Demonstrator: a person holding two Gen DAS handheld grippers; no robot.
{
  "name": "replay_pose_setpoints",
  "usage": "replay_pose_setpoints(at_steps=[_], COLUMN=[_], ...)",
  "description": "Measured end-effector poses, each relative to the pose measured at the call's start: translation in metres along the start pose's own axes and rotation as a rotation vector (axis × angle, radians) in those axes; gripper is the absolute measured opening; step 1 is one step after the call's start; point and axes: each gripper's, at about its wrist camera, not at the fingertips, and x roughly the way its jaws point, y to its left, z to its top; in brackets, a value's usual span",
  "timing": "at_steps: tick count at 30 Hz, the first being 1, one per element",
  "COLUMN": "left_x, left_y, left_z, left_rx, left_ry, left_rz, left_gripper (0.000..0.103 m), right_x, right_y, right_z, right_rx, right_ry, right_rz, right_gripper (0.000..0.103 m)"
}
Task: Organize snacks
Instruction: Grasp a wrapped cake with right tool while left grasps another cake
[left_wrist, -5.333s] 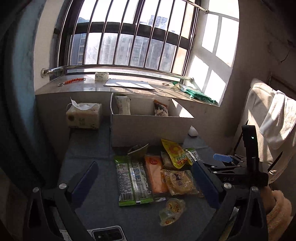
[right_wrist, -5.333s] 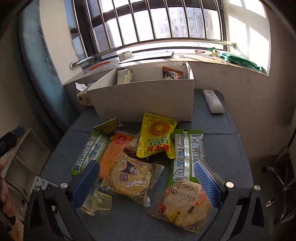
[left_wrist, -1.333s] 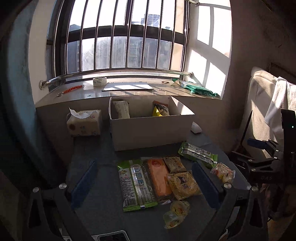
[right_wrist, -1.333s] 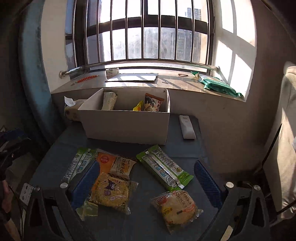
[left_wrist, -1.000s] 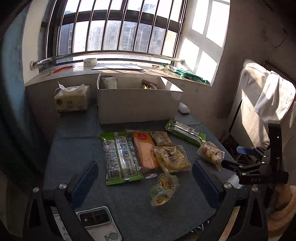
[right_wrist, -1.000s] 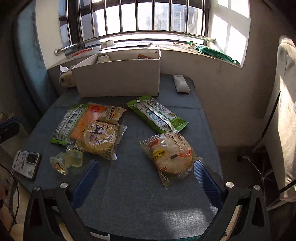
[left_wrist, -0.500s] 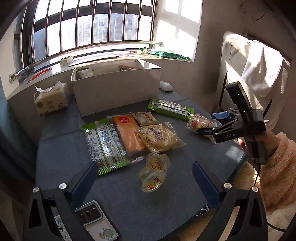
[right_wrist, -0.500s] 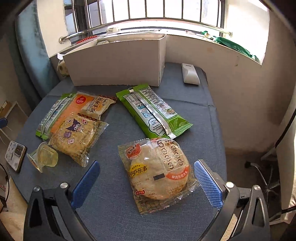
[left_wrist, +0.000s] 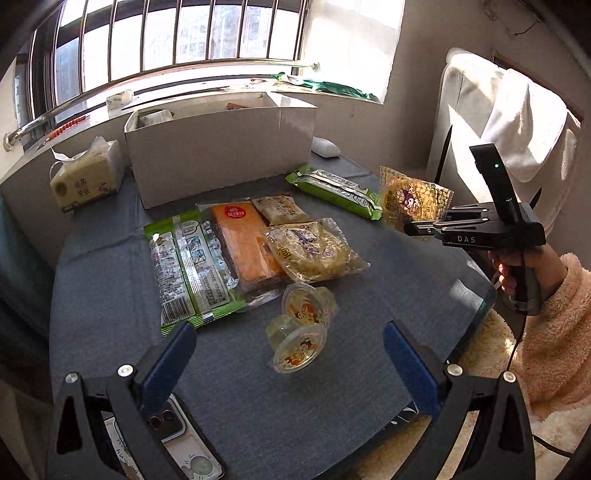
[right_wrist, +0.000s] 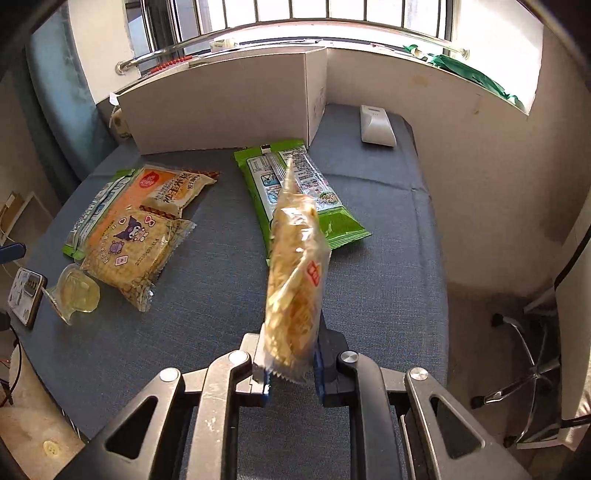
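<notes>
Right gripper: the right gripper (right_wrist: 291, 369) pinches the lower edge of a clear crinkly packet holding a round yellow cracker (right_wrist: 293, 273), which stands on edge, lifted off the table; the left wrist view shows the same packet (left_wrist: 413, 199) raised at the table's right side.
Left gripper: the left gripper (left_wrist: 288, 354) has its blue-padded fingers (left_wrist: 168, 356) spread wide, nothing between them, over the near part of the table.
Snacks on the table: a long green foil packet (right_wrist: 306, 195) lies beyond the held packet; a second cartoon-printed cracker packet (left_wrist: 314, 251), an orange flat packet (left_wrist: 243, 240), a small beige packet (left_wrist: 279, 210) and a green-and-clear long packet (left_wrist: 188, 262) lie together in the middle; two clear jelly cups (left_wrist: 301, 325) lie near the left gripper.
Box: a white open-topped cardboard box (left_wrist: 221, 147) stands at the far side, behind the snacks, with a few packets inside.
Other things: a tissue pack (left_wrist: 86, 177) left of the box, a white remote control (right_wrist: 376, 125) right of it, a phone (left_wrist: 173, 439) at the near edge.
Surface: a round table with a blue-grey cloth (right_wrist: 388, 266).
Room: a barred window (left_wrist: 184, 33) with a sunlit sill behind; a chair draped in white cloth (left_wrist: 517, 122) to the right.
</notes>
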Motion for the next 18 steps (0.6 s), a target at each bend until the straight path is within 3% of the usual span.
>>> replay_pose_setpoints(at_steps=[5,10,15,17,18], left_x=[0.012,0.043,0.064,0.071,0.074], left_y=[-0.003,-0.006,-0.015,-0.017,-0.018], left_z=[0.001,0.0,-0.001,-0.001,-0.001], left_rx=[0.027,0.081,0.126,0.138,0.143], left_ry=[0.03,0.11,0.131,0.142,0.148], left_rz=[-0.006,0.009,0.008,0.008,0.003], left_gripper=[0.103,0.103,0.102,0.096,0.08], right_x=[-0.029,-0.052,-0.074,-0.08,-0.082], right_y=[0.021,0.046,0.068,0.075,0.077], right_z=[-0.001,-0.007,-0.02,-0.025,-0.027], right_rx=[-0.021,-0.056,-0.091,-0.099,-0.098], right_ry=[-0.053,-0.053,-0.057,-0.058,-0.056], right_rz=[0.029,0.037,0.03,0.01,0.007], right_gripper=[0.017,0.017,0.017,0.017,0.017])
